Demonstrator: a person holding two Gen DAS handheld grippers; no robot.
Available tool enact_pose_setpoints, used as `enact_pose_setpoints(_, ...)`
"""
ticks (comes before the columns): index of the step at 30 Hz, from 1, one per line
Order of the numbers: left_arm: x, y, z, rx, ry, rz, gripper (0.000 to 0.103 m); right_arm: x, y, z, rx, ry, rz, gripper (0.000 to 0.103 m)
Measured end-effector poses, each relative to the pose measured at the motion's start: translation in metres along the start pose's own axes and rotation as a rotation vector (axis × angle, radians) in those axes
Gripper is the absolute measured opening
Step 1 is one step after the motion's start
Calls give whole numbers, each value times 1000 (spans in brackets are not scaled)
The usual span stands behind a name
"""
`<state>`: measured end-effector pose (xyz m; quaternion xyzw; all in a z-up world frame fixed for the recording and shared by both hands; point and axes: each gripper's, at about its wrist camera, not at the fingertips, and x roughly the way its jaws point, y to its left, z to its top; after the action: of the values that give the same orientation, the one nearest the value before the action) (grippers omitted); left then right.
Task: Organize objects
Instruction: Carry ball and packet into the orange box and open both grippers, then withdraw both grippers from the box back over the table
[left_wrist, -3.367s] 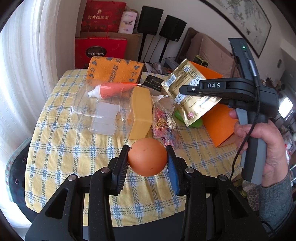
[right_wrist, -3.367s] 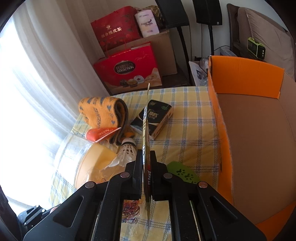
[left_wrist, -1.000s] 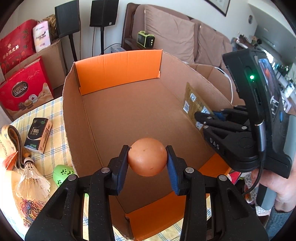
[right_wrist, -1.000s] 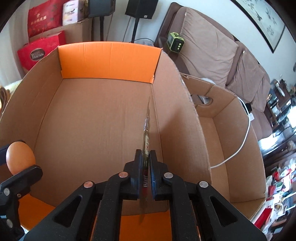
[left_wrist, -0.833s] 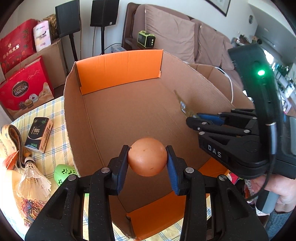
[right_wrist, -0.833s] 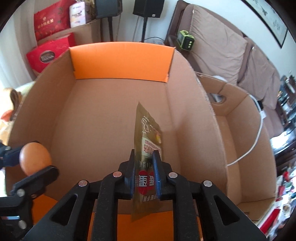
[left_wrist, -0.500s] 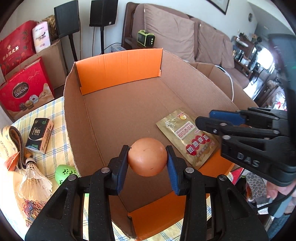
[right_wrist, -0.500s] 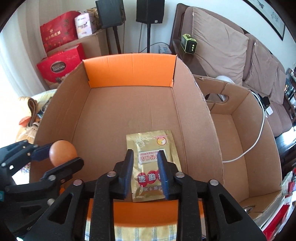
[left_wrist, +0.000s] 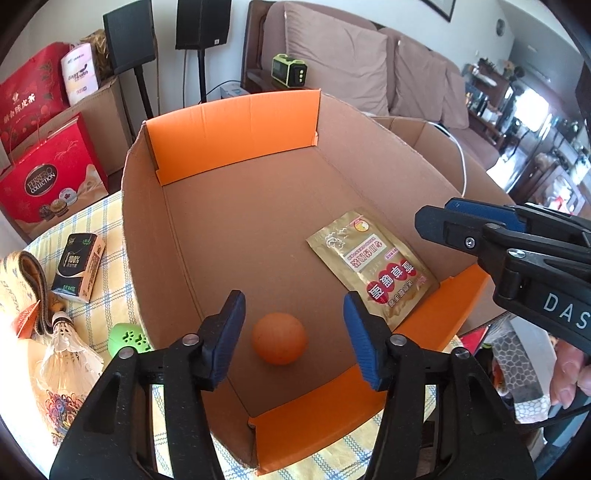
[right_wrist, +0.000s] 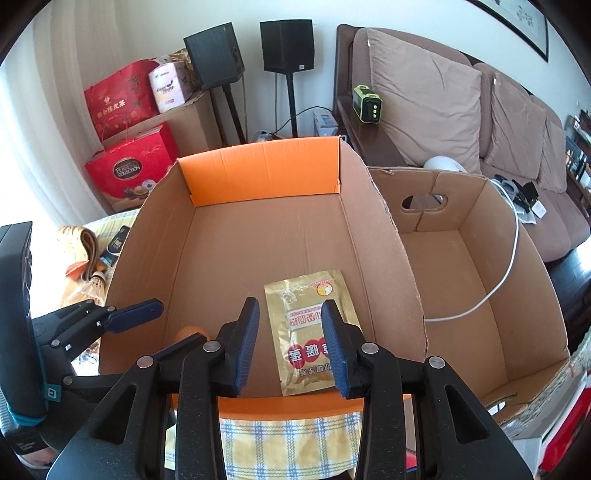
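egg (left_wrist: 279, 343) dropped into box (left_wrist: 236, 122), left tongs (left_wrist: 291, 334) opening

The left tongs (left_wrist: 293, 336) are opening above the egg (left_wrist: 279, 338) on the cardboard box (left_wrist: 236, 229) floor beside a gold packet (left_wrist: 373, 273).

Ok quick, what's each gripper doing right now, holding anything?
Left gripper: jaws opening, empty; the egg lies in the box.
Right gripper: jaws opening, empty; the gold packet lies flat in the box.
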<state>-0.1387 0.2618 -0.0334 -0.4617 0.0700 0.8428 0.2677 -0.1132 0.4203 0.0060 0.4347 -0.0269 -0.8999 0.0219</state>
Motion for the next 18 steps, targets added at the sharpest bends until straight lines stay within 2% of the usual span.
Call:
enact_pose_setpoints(2, -6, 4, -1, -17, -16, -18, 64, -3, -2, -1, 10, -8, 4, 36)
enact_pose_setpoints(7, -33, 20, -2, -58, -75, -30, 87, -11, -4, -5, 25, -32, 22, 39)
enact_pose_setpoints(9, -45, 27, -3, -71, -102, -25, 91, -15, -3, -6, 27, -43, 28, 42)
enact_pose_setpoints(14, -76, 48, -9, -96, -163, 8, 99, -20, 7, -9, 25, -62, 50, 61)
enact_pose_setpoints(18, -88, 61, -18, -77, -170, 84, 103, -20, 20, -11, 16, -60, 83, 73)
